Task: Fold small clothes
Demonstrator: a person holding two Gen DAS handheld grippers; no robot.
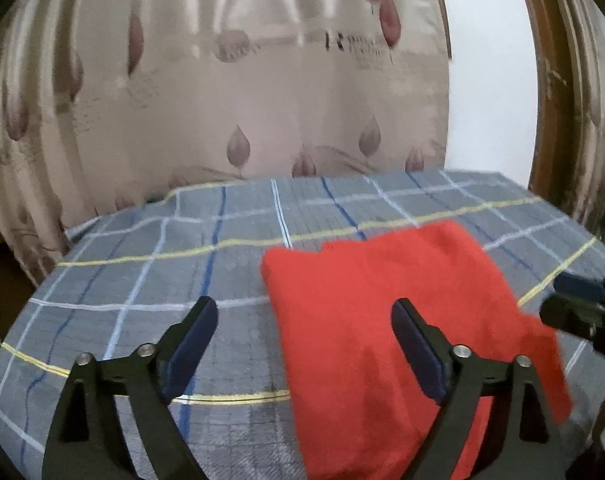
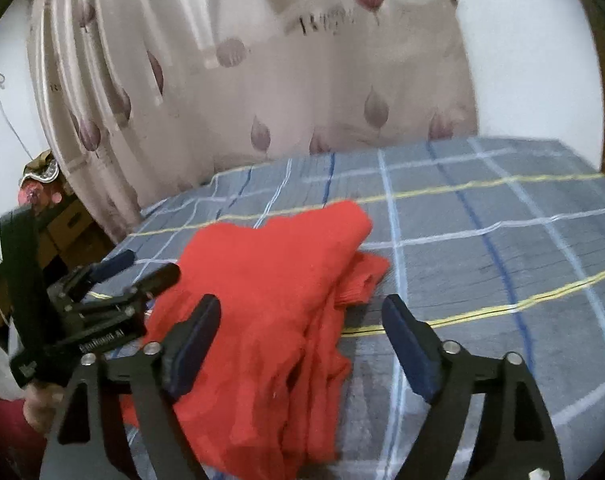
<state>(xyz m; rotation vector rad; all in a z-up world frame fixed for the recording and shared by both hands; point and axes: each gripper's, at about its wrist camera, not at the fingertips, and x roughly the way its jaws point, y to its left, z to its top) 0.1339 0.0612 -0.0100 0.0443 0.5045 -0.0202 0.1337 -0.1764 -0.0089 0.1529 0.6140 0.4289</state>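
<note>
A red garment lies folded in layers on the grey checked cloth of the table. In the right wrist view the garment shows stacked folds along its right edge. My left gripper is open and empty, its right finger over the garment's left part. It also shows in the right wrist view, at the garment's left edge. My right gripper is open and empty, above the garment's near right part. Its fingers show at the right edge of the left wrist view.
A leaf-patterned curtain hangs behind the table. A wooden frame stands at the far right. Cardboard boxes and clutter sit beyond the table's left edge. The checked cloth spreads to the right of the garment.
</note>
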